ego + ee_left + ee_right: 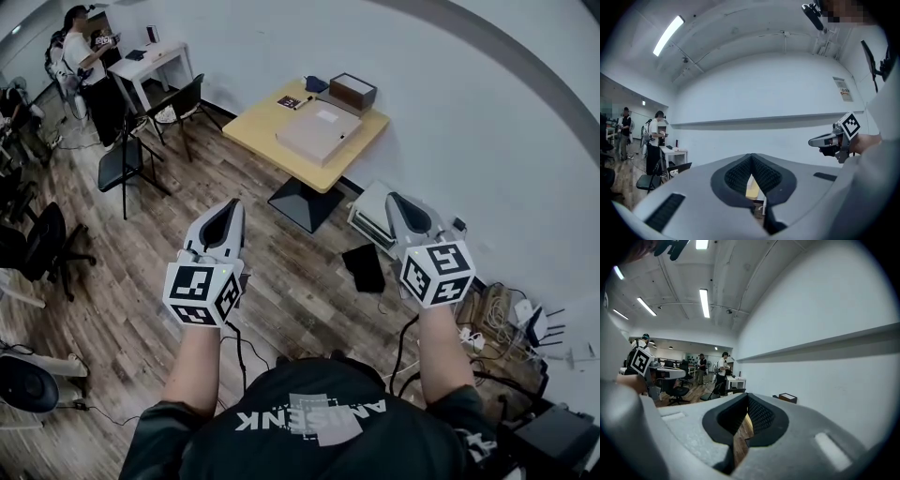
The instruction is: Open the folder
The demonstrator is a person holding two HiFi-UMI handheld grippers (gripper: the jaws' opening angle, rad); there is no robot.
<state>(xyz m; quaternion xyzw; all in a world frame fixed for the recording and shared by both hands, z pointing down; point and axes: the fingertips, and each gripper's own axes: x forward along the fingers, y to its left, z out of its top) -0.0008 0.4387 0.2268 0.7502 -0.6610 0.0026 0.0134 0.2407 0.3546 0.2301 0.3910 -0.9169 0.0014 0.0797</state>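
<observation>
L gripper (231,204), R gripper (396,199) level, both closed, empty

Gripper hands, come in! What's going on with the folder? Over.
Left gripper and right gripper both shut, empty. Folder closed on the yellow table, well ahead, untouched. Brown box beside it, not on it.

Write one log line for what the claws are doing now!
left claw: shut, empty | right claw: shut, empty | folder: closed on yellow table, untouched | both claws short of table
</observation>
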